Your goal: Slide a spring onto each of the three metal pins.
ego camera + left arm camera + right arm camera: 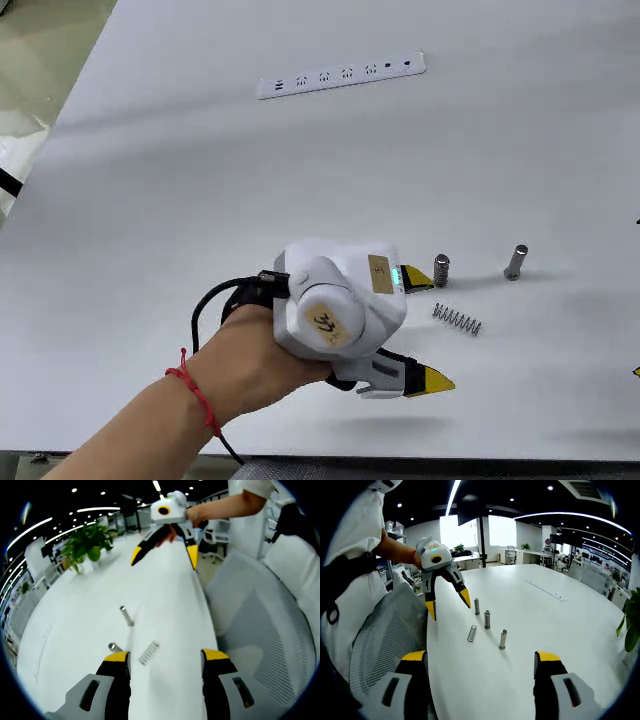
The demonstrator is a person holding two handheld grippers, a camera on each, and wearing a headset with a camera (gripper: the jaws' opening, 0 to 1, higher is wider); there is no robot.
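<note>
L gripper [438, 330]: white rounded housing, black jaws w/ yellow tips, tan stickers (one handwritten), green LED, black cable [205, 300]. Red string bracelet [197, 392] on wrist. R gripper [164, 561]: same build. Person: white short-sleeved shirt [355, 525].

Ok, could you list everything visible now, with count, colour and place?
Table: one, white, under everything.
Power strip: one, white, on the table's far side.
Pins with springs: two, silver, upright, close together.
Bare pin: one, silver, upright, beside them.
Loose spring: one, silver, lying flat beside the pins.
Mesh chair: one, grey, at the table's edge.
Large plant: one, green, at the table's end.
Left gripper: one, white with yellow tips, open, near the loose spring.
Right gripper: one, same colours, open, facing the pins.
Hand: one, holding the left gripper.
</note>
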